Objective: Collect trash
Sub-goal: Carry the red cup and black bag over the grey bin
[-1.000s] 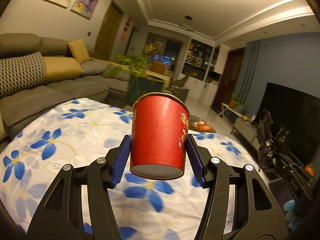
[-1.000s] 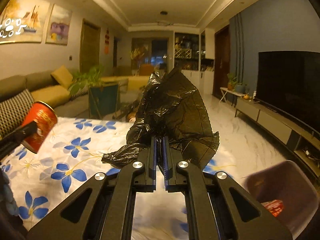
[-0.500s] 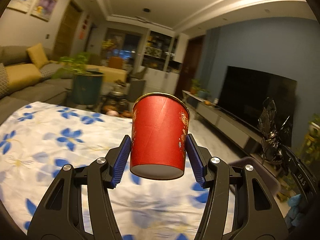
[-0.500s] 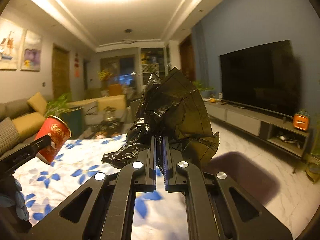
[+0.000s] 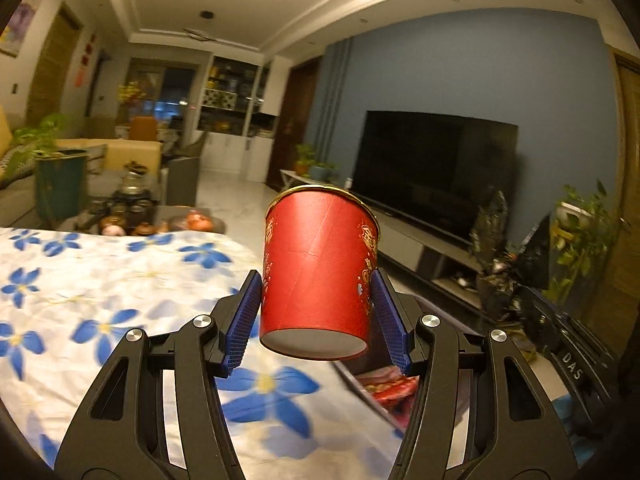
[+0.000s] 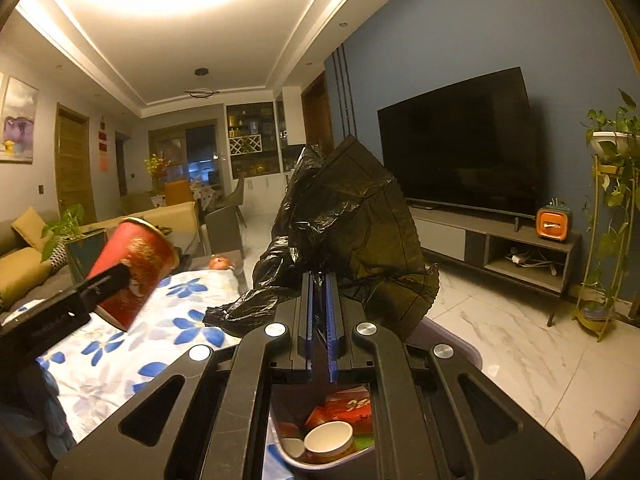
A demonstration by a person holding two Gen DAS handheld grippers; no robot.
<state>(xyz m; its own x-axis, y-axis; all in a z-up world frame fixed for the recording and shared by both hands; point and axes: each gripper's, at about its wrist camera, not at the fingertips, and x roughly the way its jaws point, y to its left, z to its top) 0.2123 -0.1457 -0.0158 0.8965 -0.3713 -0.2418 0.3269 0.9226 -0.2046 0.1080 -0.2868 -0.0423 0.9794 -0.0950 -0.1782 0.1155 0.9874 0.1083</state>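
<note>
1. Left gripper (image 5: 316,316): blue ribbed pads clamped on both sides of a red paper cup with gold print and gold rim (image 5: 318,276); cup held in air, tilted slightly, mouth facing away, grey base toward the camera.
2. Cup interior not visible in the left wrist view; contents cannot be told.
3. Below the cup: table under a white cloth with blue flowers (image 5: 100,304). Past its right edge, part of a dark bin (image 5: 360,380) with red wrappers (image 5: 386,388) inside.
4. Right wrist view shows the same cup (image 6: 136,264) at left, above the floral cloth (image 6: 120,352), the left gripper's black finger across it.
5. Right gripper (image 6: 319,320): jaws pressed together on a crumpled black plastic bag (image 6: 348,232), which billows up ahead of the fingers.
6. Under the right gripper: a grey-purple plastic bin (image 6: 460,346), rim visible right of the frame. Inside: red snack wrappers (image 6: 340,406), a white paper cup with an orange outside (image 6: 330,438) lying on its side, other scraps too small to identify.
7. Only the right view shows the bin's contents clearly; the left view shows just a sliver. Only the left view shows the cup's base and both pads on it.
</note>
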